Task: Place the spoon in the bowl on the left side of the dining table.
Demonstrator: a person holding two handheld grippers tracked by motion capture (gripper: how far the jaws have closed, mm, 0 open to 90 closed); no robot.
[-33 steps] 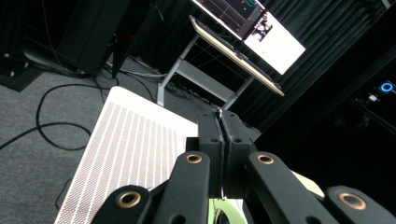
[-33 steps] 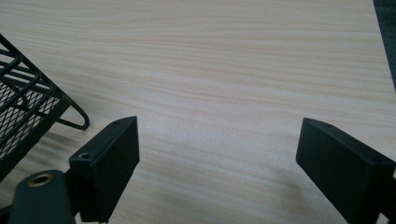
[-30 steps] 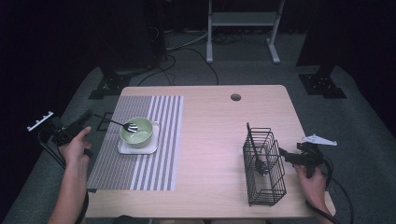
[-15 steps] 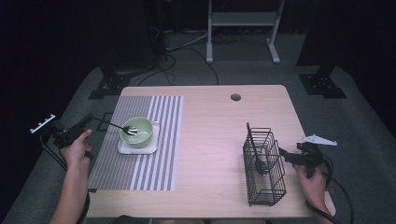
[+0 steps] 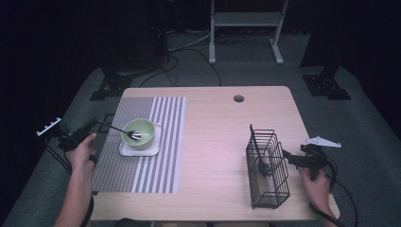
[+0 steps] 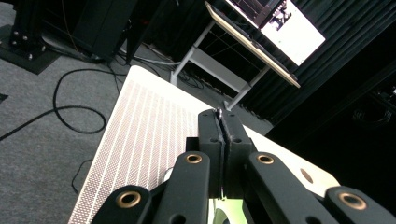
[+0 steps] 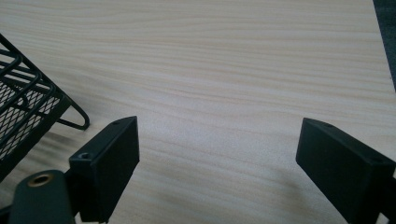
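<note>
My left gripper [image 5: 93, 124] hangs off the table's left edge, shut on the thin dark handle of a utensil [image 5: 113, 127]. The utensil's head rests inside a green bowl [image 5: 142, 130]. In the left gripper view the jaws of this gripper [image 6: 219, 117] are pressed together, with a sliver of metal at their tips. The bowl sits on a white square plate [image 5: 151, 150] on a striped placemat [image 5: 156, 165]. My right gripper [image 5: 286, 156] rests open on the bare wood just right of a black wire basket [image 5: 279, 189], with nothing between the jaws of this gripper [image 7: 217, 149].
A dark spoon [image 5: 261, 161] stands inside the wire basket [image 7: 23, 112]. The wooden table [image 5: 213, 142] has a cable hole [image 5: 239, 98] near its far edge. A white metal stand [image 5: 246, 28] and cables lie on the floor beyond the table.
</note>
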